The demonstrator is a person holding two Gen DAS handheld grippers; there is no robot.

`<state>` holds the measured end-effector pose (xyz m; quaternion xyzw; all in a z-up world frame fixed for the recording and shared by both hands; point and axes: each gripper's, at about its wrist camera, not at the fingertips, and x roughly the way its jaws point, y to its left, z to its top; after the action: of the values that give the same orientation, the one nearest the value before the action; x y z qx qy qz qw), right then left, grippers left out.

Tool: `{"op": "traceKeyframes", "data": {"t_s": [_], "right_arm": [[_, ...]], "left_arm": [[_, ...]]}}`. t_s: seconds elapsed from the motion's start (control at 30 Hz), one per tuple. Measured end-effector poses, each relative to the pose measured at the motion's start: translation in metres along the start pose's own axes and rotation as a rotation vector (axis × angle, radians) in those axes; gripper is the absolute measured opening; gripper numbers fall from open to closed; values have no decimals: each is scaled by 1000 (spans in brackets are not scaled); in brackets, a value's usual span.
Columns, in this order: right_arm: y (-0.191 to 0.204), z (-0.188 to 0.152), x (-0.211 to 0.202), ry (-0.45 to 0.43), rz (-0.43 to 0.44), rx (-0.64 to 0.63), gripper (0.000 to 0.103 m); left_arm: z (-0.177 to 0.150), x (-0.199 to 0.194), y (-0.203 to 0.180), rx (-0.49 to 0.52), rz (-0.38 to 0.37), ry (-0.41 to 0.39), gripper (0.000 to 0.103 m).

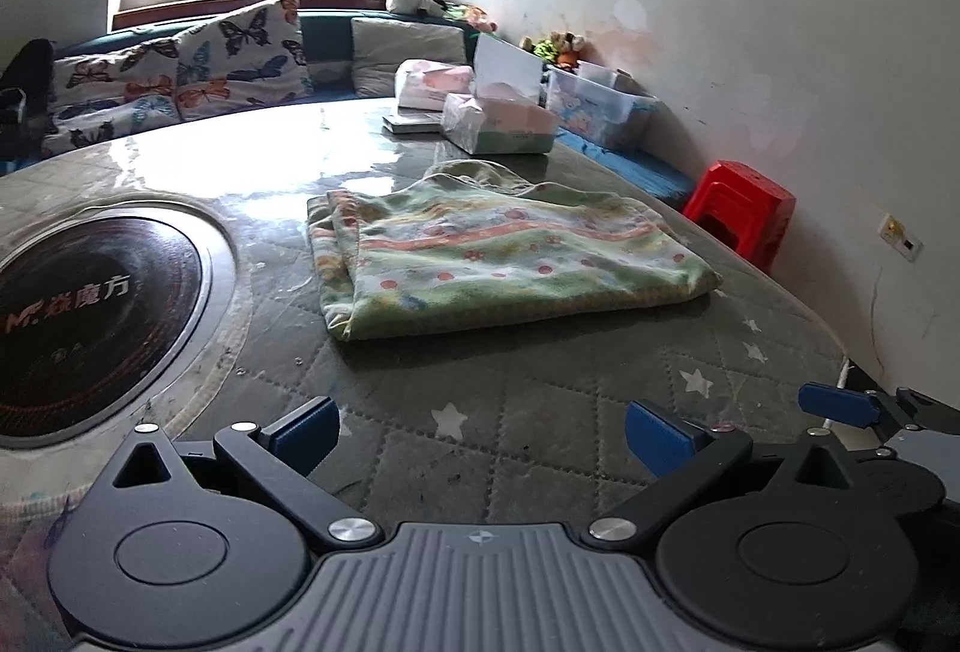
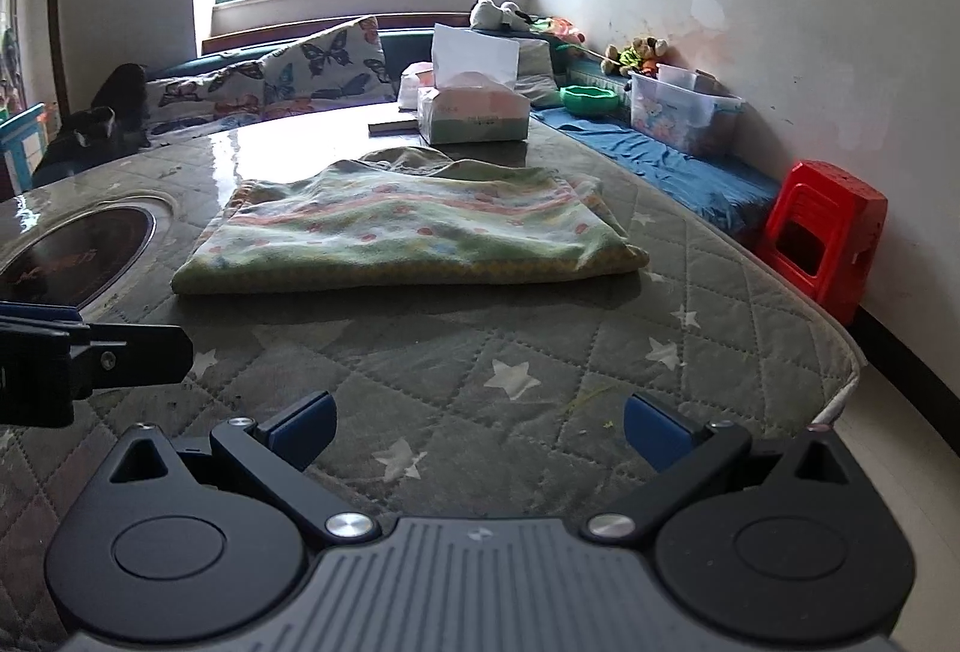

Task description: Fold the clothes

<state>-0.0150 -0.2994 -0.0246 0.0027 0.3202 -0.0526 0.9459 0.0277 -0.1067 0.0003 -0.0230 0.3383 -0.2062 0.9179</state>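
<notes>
— Where does the folded cloth (image 1: pixel 504 256) lie from the left tongs (image 1: pixel 480 439)?

— Ahead of them and a little to the right, flat on the quilted table cover (image 1: pixel 540 412), well apart from the blue fingertips (image 1: pixel 306 433). A stretch of bare cover lies between.

— And from the right tongs (image 2: pixel 477 433)?

— Straight ahead, reaching somewhat to the left, again with bare cover between.

— How do the tongs stand?

— Both spread wide, gripping nothing. They hang side by side at the near edge of the table; the right one shows at the right rim of the left camera's view.

— What sits around the cloth?

— A tissue box (image 2: pixel 474 111) just beyond it, a round black cooktop (image 1: pixel 90 316) left of the left tongs, and a red stool (image 2: pixel 828 238) off to the right by the wall.
</notes>
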Motion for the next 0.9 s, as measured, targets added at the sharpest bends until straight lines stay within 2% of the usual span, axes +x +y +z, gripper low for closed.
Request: {"op": "traceKeyframes", "data": {"t_s": [0.4,0.9], "right_arm": [[-10,-11,-12,-37,68,22,103],[-14,-15,-13,-45,70,36,103]], "left_arm": [[-13,-18,-19,14,62,-27,103],[-18,-21,-25,27,71,-36,103]]}}
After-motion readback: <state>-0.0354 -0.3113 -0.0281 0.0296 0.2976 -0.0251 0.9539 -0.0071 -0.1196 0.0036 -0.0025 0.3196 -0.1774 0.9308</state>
